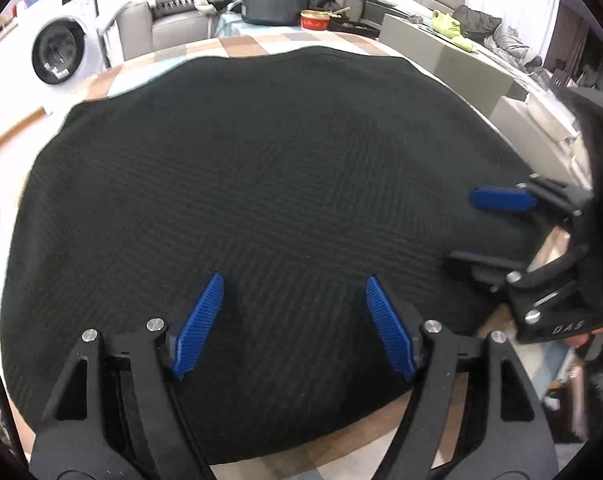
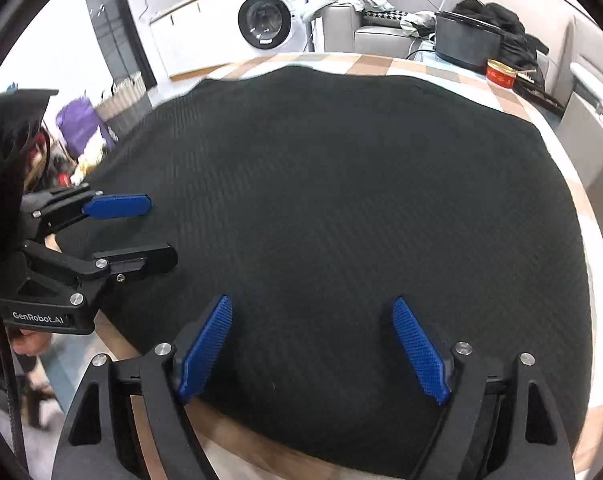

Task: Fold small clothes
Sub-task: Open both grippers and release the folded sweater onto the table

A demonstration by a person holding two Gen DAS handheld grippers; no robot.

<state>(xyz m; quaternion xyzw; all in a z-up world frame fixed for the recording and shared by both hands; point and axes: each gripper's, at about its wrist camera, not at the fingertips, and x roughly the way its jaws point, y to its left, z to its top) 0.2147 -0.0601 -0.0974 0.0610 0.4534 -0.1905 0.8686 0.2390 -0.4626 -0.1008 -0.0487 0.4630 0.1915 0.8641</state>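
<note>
Your black ribbed knit garment (image 1: 261, 208) lies spread flat on the desk with the checkered beige-and-blue cloth (image 1: 237, 46), covering most of it; its far edge runs wavy toward 12 o'clock and its near edge hangs at the desk's front rim. Your left tongs (image 1: 295, 322) are spread wide, blue ribbed pads (image 1: 199, 326) over the garment's near part, nothing between them. Your right tongs (image 2: 313, 346) are wide too, also empty, over the garment's near edge. In the left wrist view the right tongs come in from 3 o'clock, over the garment's right edge; in the right wrist view your left tongs (image 2: 141, 232) come in from 9 o'clock over its left edge. Can't tell if any pad touches the fabric. At 12 o'clock on the desk: a dark grey round pot (image 1: 275, 0) and just beside it a red tin (image 1: 315, 20). A white front-loading washing machine (image 1: 61, 46) stands at 10 o'clock off the desk, and a grey sofa (image 1: 169, 20) behind.
</note>
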